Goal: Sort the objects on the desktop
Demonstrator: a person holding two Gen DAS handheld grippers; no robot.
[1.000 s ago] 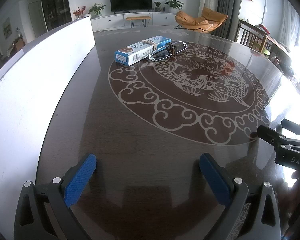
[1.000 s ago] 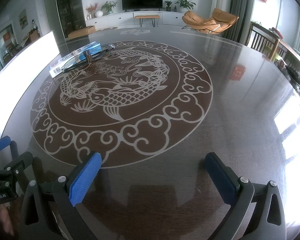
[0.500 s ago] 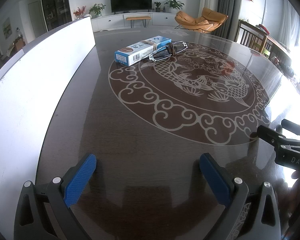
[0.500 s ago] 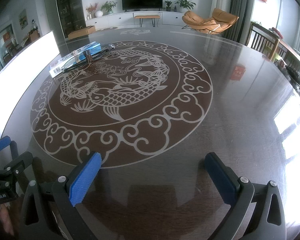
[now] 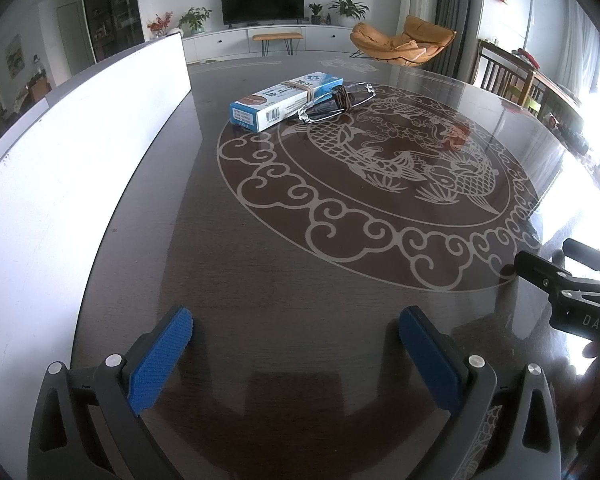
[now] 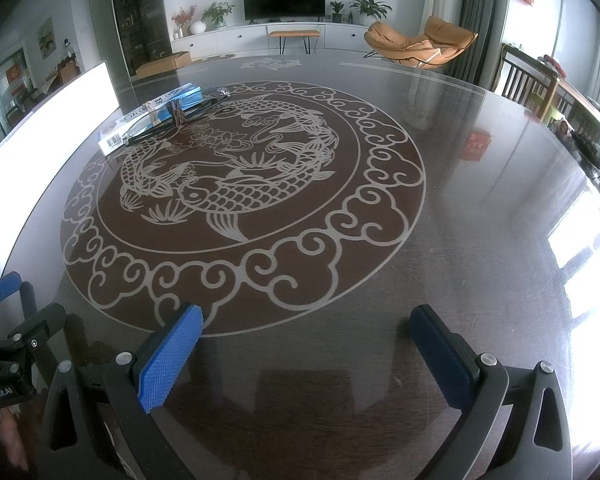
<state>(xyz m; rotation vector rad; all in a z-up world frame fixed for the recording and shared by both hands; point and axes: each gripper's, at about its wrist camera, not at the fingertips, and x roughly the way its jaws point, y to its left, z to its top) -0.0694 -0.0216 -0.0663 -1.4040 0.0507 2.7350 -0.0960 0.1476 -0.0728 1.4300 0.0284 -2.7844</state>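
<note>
Fingers (image 5: 162, 360) apart, box (image 5: 286, 100) well beyond

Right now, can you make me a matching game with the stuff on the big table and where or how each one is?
Things:
1. box
2. glasses
3. white board
4. left gripper

Descriptions:
A. standing upright along the table's left edge
B. open, holding nothing
C. blue and white, lying flat with a rubber band around it
D. folded, resting against the box's right side

Pairs: 1-C, 2-D, 3-A, 4-B
</note>
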